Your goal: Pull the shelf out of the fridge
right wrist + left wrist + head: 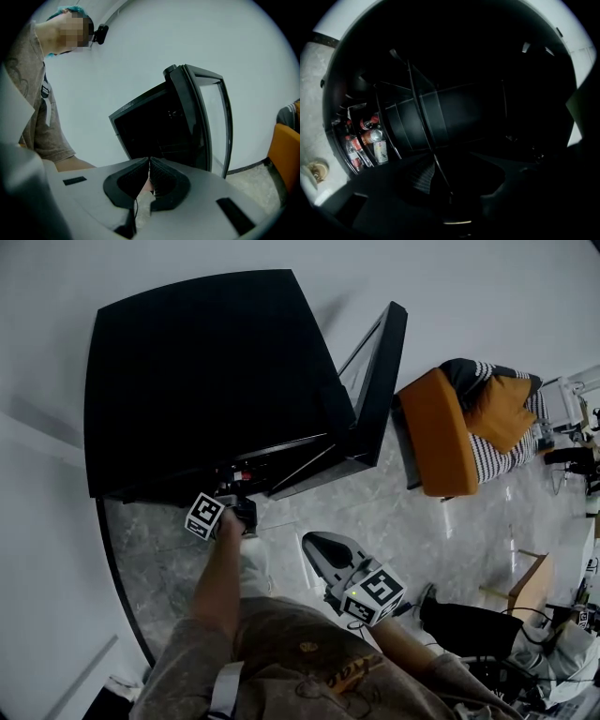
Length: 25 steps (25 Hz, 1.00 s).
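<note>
Plain white wall (469, 296), evenly lit, no hard shadows. Grey marble-pattern floor (394, 521), with a dark baseboard (114, 568) along the wall foot. Orange chair (441, 432) at the right, holding an orange cushion (502, 409) and black-and-white striped fabric (511, 454). Further right is a light wooden piece (530, 587), kind unclear. A black bag-like thing (464, 626) sits on the floor, with tangled cables (511, 676) beside it.

Left gripper (242, 508) reaches forward, jaws apart; right gripper (319, 545) hangs back, jaws together.
</note>
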Motion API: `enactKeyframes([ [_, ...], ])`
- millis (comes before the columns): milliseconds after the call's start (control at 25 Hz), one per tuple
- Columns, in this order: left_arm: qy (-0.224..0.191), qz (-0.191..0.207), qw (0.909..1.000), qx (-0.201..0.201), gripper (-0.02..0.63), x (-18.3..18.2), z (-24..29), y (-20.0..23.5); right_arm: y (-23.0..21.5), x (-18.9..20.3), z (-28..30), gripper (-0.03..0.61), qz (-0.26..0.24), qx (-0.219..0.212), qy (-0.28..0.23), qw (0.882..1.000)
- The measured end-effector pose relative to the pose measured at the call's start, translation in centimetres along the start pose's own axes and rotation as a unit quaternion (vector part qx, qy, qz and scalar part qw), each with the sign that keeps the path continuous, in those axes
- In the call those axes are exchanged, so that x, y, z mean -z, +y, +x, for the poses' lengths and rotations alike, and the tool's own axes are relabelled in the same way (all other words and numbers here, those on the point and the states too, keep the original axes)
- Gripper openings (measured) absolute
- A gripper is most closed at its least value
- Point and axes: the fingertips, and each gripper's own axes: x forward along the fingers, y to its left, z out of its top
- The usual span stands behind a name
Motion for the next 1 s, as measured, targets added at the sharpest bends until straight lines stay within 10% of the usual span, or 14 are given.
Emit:
enactKeyframes([
  [1000, -0.041, -0.057, 0.9975, -0.010, 0.071, -2.1, 7.1, 3.2, -2.7, 1.4, 2.0, 0.023, 0.028, 0.018, 0.035, 0.999],
])
